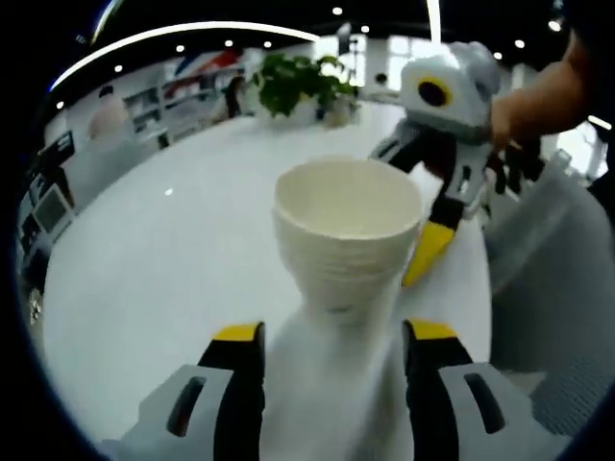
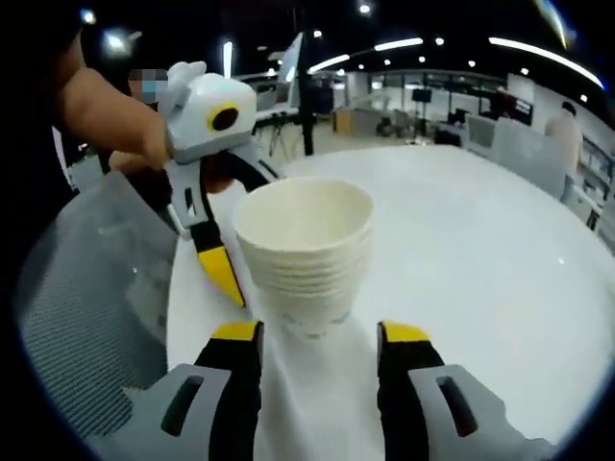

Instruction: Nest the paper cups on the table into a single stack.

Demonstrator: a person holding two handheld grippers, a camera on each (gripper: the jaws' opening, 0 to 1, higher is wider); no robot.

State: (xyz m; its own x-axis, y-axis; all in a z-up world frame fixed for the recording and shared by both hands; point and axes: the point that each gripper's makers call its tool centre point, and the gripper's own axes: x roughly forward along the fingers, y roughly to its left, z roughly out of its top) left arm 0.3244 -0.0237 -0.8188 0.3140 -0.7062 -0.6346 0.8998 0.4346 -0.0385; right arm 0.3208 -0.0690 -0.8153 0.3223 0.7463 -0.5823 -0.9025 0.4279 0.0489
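Observation:
A stack of several white paper cups (image 1: 348, 226) stands mouth up on the white table (image 1: 163, 279). Its blurred lower part fills the gap between the yellow-tipped jaws of my left gripper (image 1: 334, 336), which looks shut on it. In the right gripper view the same stack (image 2: 306, 252) sits just beyond my right gripper (image 2: 319, 334), whose jaws stand open with table showing on both sides of the cup base. The right gripper (image 1: 432, 230) comes in from the far side of the stack, one yellow finger beside it. The left gripper (image 2: 223, 274) shows likewise, at the stack's left.
A grey mesh chair back (image 2: 77, 307) stands at the table's edge beside the person's arm (image 2: 101, 110). A potted plant (image 1: 298, 82) sits at the far end of the table. Open white tabletop (image 2: 480, 259) stretches to the right of the stack.

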